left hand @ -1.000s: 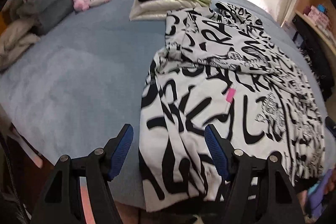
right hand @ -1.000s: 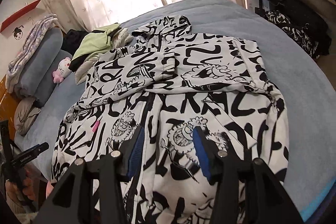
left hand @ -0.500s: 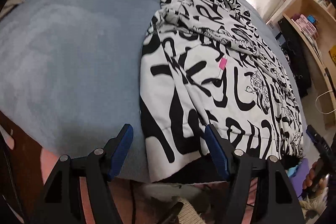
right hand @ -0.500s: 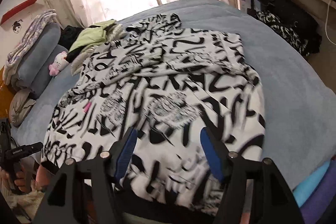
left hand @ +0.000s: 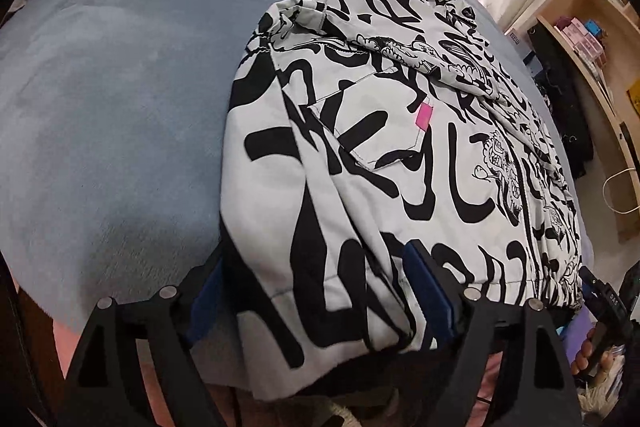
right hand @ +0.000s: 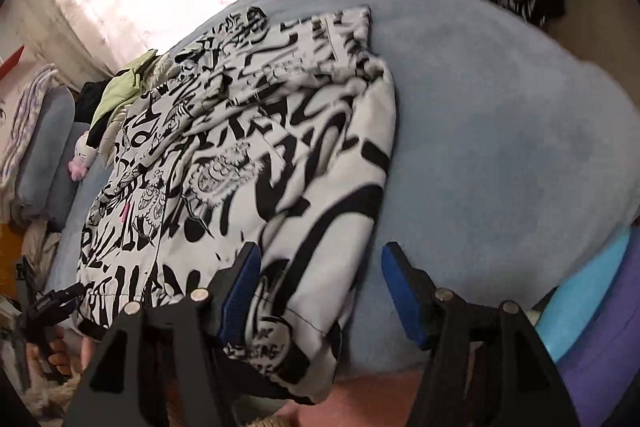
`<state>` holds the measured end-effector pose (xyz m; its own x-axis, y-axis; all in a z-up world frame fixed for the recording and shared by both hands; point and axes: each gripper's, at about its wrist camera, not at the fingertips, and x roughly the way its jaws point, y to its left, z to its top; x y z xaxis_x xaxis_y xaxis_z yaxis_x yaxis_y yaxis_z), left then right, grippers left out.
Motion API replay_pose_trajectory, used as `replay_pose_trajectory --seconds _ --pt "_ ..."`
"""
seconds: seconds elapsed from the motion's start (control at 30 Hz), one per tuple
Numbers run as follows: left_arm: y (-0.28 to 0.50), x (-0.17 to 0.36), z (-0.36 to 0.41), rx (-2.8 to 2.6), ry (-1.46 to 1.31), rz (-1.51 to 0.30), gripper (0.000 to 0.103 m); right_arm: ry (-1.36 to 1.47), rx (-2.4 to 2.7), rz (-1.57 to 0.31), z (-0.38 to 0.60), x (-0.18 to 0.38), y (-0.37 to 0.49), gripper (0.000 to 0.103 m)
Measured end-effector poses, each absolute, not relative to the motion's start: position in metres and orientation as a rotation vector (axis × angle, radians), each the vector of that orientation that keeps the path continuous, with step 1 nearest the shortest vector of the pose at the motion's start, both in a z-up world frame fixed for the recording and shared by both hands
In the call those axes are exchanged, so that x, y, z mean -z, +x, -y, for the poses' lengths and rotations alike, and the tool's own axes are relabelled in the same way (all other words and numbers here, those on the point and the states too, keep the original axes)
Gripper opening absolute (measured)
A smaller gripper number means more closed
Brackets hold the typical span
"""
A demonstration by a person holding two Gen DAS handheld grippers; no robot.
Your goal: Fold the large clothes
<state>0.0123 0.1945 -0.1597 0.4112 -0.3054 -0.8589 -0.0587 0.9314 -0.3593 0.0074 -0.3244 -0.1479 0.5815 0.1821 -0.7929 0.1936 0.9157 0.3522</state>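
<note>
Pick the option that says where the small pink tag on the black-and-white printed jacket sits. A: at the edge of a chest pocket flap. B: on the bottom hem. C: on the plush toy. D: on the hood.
A: in the left wrist view the pink tag sits at the stitched edge of a pocket flap on the printed jacket, well above the hem near the camera.
</note>
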Motion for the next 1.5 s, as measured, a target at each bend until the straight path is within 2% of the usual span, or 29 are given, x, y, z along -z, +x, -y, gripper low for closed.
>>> replay_pose_trajectory --seconds 0.33,0.47,0.7,0.73,0.87,0.9,0.93,0.97,1.0,1.03,1.23,1.5 --pt "0.024 0.165 -0.19 0.207 -0.361 -1.104 0.086 0.443 -0.122 -0.962 0.306 0.158 0.014 0.065" --pt "0.028 0.164 -0.193 0.282 -0.41 -1.071 0.079 0.471 -0.2 -0.929 0.299 0.155 0.017 0.065" --pt "0.042 0.179 -0.193 0.313 -0.438 -1.052 0.078 0.464 -0.237 -0.944 0.293 0.166 0.027 0.064" --pt "0.044 0.179 -0.192 0.306 -0.425 -1.049 0.074 0.462 -0.238 -0.949 0.292 0.168 0.029 0.064" --pt "0.047 0.179 -0.186 0.238 -0.361 -1.045 0.025 0.427 -0.222 -0.95 0.287 0.171 0.033 0.058" --pt "0.047 0.178 -0.187 0.234 -0.371 -1.038 0.02 0.415 -0.211 -0.951 0.285 0.171 0.034 0.054" --pt "0.047 0.176 -0.187 0.218 -0.385 -1.03 0.014 0.407 -0.201 -0.954 0.284 0.171 0.036 0.045" --pt "0.046 0.174 -0.186 0.208 -0.384 -1.03 0.011 0.4 -0.189 -0.955 0.283 0.17 0.037 0.039" --pt "0.045 0.172 -0.184 0.191 -0.374 -1.029 0.01 0.392 -0.175 -0.955 0.284 0.169 0.037 0.026" --pt "0.043 0.169 -0.183 0.178 -0.364 -1.028 0.009 0.391 -0.166 -0.955 0.284 0.169 0.038 0.021" --pt "0.023 0.14 -0.184 0.121 -0.368 -1.015 0.003 0.402 -0.147 -0.905 0.287 0.147 0.031 0.015" --pt "-0.003 0.106 -0.177 0.176 -0.333 -0.996 0.002 0.4 -0.173 -0.827 0.295 0.099 0.012 0.014"
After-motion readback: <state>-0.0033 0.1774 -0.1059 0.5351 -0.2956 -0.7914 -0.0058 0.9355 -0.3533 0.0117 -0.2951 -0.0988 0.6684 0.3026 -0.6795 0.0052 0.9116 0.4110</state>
